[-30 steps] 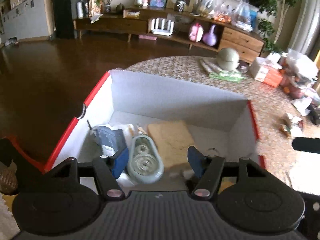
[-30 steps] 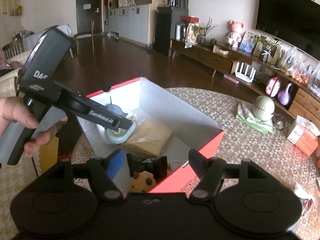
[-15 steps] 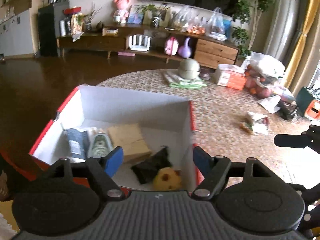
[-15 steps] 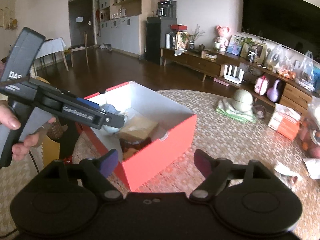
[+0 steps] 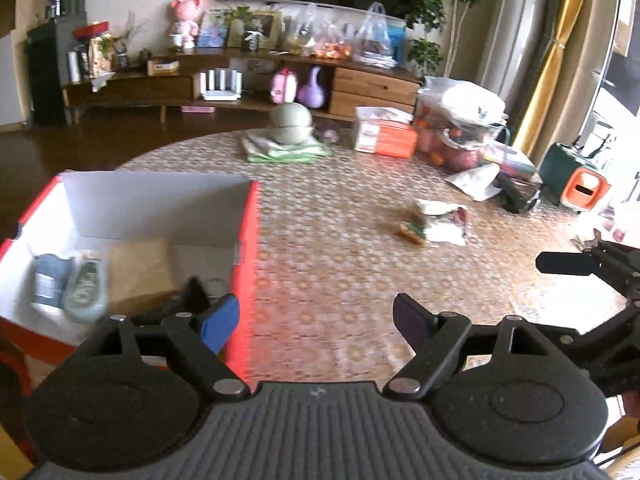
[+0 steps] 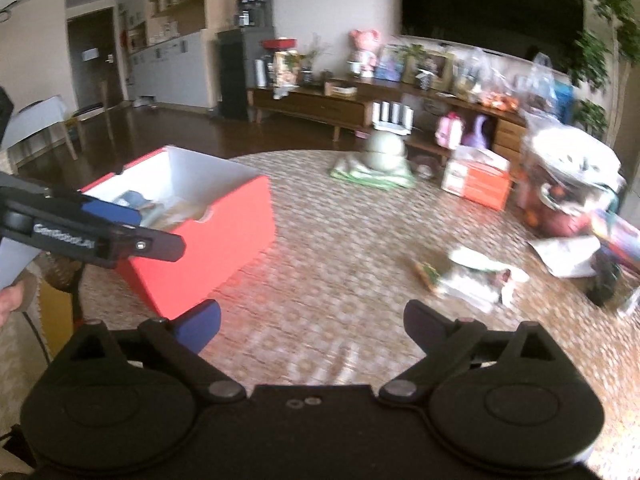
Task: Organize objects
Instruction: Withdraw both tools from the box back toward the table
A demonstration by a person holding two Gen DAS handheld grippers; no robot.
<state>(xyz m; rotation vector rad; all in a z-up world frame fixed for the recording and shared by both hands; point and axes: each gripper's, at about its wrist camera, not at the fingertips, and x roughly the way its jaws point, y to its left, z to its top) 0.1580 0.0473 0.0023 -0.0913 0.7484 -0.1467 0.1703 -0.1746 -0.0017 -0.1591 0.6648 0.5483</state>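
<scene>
Objects already gathered sit inside the red box [image 5: 246, 256] at the left of your tabletop [image 5: 340, 248]: a blue-grey packet [image 5: 50, 280], a pale green tape dispenser [image 5: 86, 290] just beside it, a brown parcel [image 5: 138, 270] and something dark near the front that is too blurred to name. Your left claw [image 5: 316, 320] hangs over the bare tabletop just right of the box wall, its fingers spread wide with nothing between them. Your right claw [image 6: 312, 326] is likewise spread and empty, low over the tabletop, with the box off to its left. A crumpled wrapper with scraps [image 6: 472, 276] lies loose on the tabletop ahead of the right claw, well apart from the box. Farther back stand an orange carton [image 5: 384, 136] and a round green pot [image 5: 291, 124] on a folded cloth [image 5: 280, 151].
</scene>
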